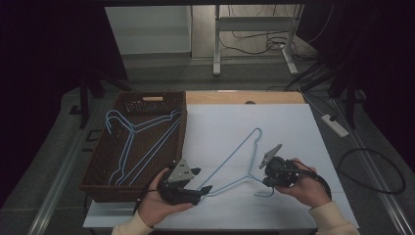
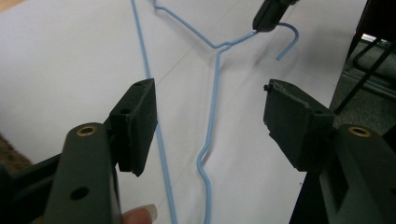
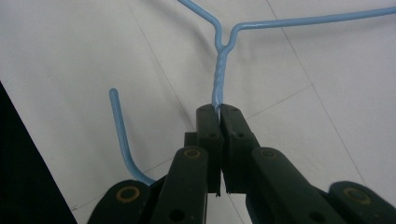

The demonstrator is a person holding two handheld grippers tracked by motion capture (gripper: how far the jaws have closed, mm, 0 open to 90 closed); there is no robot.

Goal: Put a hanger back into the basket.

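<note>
Meanwhile, wicker basket [image 1: 103, 164] holding two blue hangers [image 1: 128, 147], right gripper [image 3: 219, 112] clamped on third hanger's neck [image 3: 219, 77], left gripper [image 2: 210, 116] agape.

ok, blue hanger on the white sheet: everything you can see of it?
The blue hanger is thin light-blue coated wire, with a twisted neck, an open hook and notched shoulders. It lies on the white sheet right of the basket. The right tool is shut on its neck just under the hook. The left tool stands open around one shoulder wire, pads not touching it.
</note>
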